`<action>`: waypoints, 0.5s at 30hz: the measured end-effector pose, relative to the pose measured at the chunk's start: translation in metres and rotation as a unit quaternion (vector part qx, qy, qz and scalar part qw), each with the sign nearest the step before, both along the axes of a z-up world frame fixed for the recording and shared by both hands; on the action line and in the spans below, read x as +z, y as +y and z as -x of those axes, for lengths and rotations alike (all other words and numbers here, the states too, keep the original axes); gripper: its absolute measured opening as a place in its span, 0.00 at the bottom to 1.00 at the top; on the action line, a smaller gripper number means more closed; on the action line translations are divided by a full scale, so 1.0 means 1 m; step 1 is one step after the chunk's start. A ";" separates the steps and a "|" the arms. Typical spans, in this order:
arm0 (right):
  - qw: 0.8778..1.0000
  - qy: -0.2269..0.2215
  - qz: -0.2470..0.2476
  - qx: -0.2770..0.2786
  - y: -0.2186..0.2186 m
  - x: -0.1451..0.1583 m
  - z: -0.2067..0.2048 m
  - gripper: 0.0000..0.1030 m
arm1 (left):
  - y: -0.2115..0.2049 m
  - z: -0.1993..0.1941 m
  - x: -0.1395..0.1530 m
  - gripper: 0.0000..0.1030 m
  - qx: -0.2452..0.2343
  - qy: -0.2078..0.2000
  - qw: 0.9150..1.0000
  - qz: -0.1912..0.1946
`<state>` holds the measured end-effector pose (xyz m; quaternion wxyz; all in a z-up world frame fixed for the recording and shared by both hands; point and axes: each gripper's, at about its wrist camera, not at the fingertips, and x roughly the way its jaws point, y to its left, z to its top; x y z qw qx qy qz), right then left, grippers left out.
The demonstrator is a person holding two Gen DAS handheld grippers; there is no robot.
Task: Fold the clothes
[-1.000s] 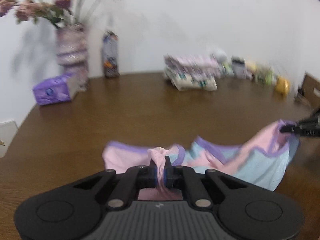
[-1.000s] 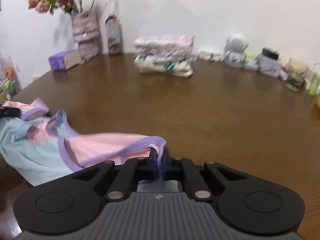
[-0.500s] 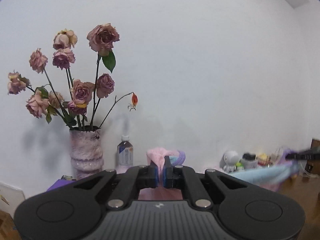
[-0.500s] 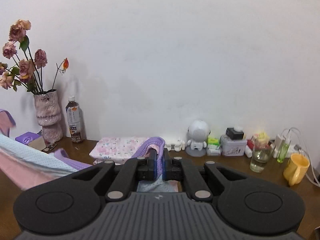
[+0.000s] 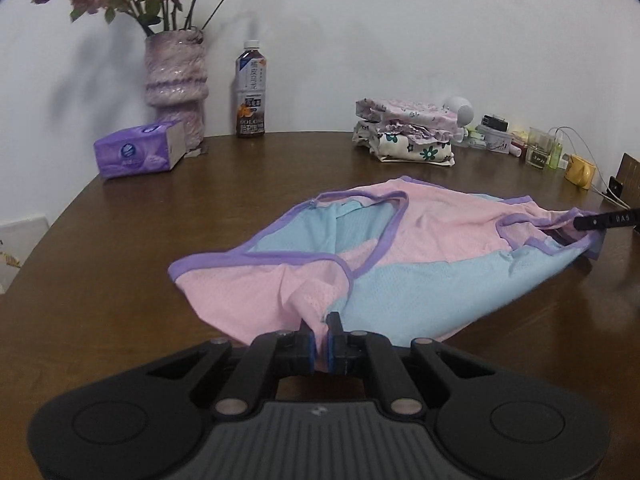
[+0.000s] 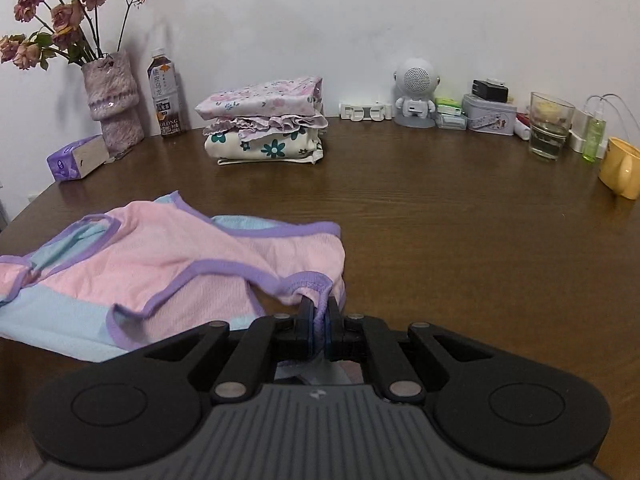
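- A dark wooden table point(image 6: 440, 220) fills both views ahead of the tongs, up to a white wall point(image 6: 360, 8).
- A pink and pale-blue mesh garment point(image 5: 400, 248) with purple trim lies spread on the table between the two tongs, its near edge hanging off the table's front.
- The left tongs point(image 5: 320, 346) are clamped on a pinch of the garment's pink cloth at their tips.
- The right tongs point(image 6: 319, 328) are clamped on a purple-trimmed strap of the garment; in the left view their black tip point(image 5: 608, 220) shows far to the right, gripping that end.
- A stack of folded floral clothes point(image 6: 264, 128) sits well beyond the right tongs, against the wall.
- A purple vase point(image 5: 176, 80) of dried roses, a tea bottle point(image 5: 251, 92) and a purple tissue pack point(image 5: 138, 154) stand far ahead and left of the left tongs.
- Only the right view shows the objects along the wall clearly: a white robot-shaped speaker point(image 6: 416, 94), a tin point(image 6: 490, 118), a glass point(image 6: 550, 124) and a yellow mug point(image 6: 622, 168) far ahead to the right.
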<state>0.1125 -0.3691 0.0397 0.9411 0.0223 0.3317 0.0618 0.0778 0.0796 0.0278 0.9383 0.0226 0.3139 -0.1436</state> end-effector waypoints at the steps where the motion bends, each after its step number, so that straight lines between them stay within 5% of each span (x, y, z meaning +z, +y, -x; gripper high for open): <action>1: 1.000 0.000 -0.001 -0.001 0.000 -0.002 0.004 0.04 | 0.002 0.001 0.000 0.05 0.003 0.002 1.000 0.002; 15: 0.999 0.015 -0.026 -0.019 -0.004 -0.021 0.021 0.05 | 0.014 0.023 -0.007 0.10 0.052 0.009 0.999 0.006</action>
